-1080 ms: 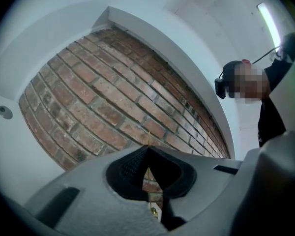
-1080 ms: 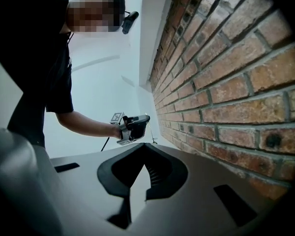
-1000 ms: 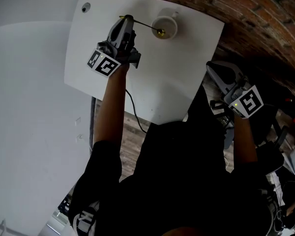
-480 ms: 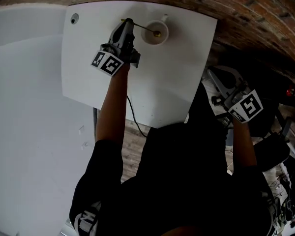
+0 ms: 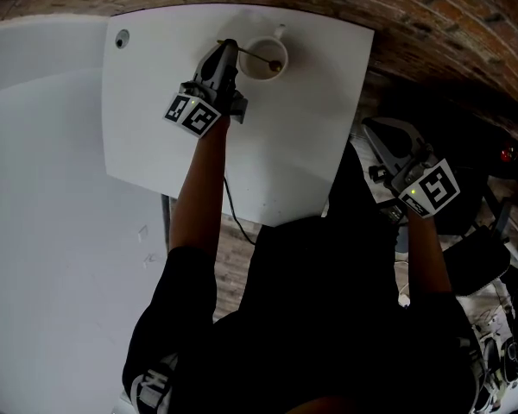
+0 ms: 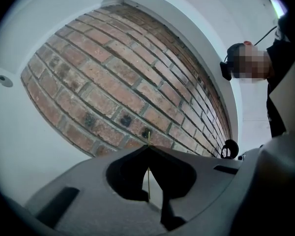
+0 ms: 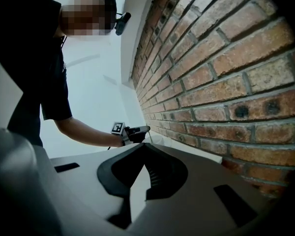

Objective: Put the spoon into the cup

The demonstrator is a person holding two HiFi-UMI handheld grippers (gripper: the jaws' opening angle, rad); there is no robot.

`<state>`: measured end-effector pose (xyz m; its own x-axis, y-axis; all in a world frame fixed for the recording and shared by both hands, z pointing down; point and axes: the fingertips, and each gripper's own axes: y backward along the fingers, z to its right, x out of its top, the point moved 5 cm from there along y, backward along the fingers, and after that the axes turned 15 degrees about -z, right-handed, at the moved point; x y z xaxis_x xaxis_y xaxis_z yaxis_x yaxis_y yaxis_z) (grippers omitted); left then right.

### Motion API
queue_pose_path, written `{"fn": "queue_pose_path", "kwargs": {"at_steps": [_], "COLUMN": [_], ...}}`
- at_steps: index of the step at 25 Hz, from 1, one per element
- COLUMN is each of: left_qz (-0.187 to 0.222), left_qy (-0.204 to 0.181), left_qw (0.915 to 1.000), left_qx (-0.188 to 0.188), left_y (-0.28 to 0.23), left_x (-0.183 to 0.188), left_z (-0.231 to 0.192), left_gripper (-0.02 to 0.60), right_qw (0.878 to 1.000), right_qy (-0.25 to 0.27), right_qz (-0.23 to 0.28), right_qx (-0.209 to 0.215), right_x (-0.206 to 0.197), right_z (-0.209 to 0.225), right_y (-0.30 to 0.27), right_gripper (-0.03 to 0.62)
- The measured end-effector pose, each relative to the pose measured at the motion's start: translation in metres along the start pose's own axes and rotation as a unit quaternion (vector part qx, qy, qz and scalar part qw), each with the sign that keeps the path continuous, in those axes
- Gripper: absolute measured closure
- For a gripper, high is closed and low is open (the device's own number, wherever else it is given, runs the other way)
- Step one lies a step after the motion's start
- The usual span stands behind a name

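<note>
Left gripper (image 5: 227, 47) pinches thin gold metal spoon (image 5: 254, 56) by its handle. The bowl end lies over the round white ceramic cup (image 5: 250, 73) at 12 o'clock on the white tabletop (image 5: 155, 128). Advice: lower the bowl end deeper before letting go. Right gripper (image 5: 373, 132) is pressed together and empty, off the table at 4 o'clock.

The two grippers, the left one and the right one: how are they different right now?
The left gripper is shut on the thin gold spoon, while the right gripper is shut on nothing. The left gripper is over the white table, next to the white cup, while the right gripper hangs past the table's right edge. Both carry a black-and-white marker cube.
</note>
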<state>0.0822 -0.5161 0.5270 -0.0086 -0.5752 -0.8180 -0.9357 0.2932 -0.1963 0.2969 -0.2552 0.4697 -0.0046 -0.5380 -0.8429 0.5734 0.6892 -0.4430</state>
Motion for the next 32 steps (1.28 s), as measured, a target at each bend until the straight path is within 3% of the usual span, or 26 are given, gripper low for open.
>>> {"fn": "queue_pose_path", "kwargs": {"at_steps": [6,13,20,24,27,32], "left_qz": [-0.011,-0.003,-0.001,0.015,0.027,0.062], "left_qy": [-0.014,0.007,0.015,0.013,0.002,-0.022], "left_qw": [0.9998,0.9997,0.9998,0.9997,0.9994,0.9974], "left_qx": [0.003,0.021,0.013,0.016,0.023,0.028], "left_y": [-0.005,-0.001,-0.002,0.004,0.013,0.05], "left_x": [-0.007,-0.011,-0.013,-0.008,0.001,0.031], "left_z": [0.002,-0.009,-0.012,-0.009,-0.005,0.011], "left_gripper": [0.565,0.565,0.563,0.561,0.51,0.508], "right_qw": [1.0,1.0,1.0,1.0,1.0,1.0], "right_qy": [-0.005,-0.009,-0.013,-0.008,-0.003,0.023], "right_qz": [0.001,0.001,0.003,0.006,0.008,0.02], "right_qx": [-0.003,0.002,0.002,0.002,0.001,0.008], "right_x": [-0.003,-0.007,-0.009,-0.007,-0.004,0.014], "right_z": [-0.001,-0.005,-0.01,-0.012,-0.014,-0.025], "right_y": [0.001,0.0,0.001,0.004,0.007,0.006], "right_gripper": [0.588,0.588,0.588,0.588,0.588,0.588]}}
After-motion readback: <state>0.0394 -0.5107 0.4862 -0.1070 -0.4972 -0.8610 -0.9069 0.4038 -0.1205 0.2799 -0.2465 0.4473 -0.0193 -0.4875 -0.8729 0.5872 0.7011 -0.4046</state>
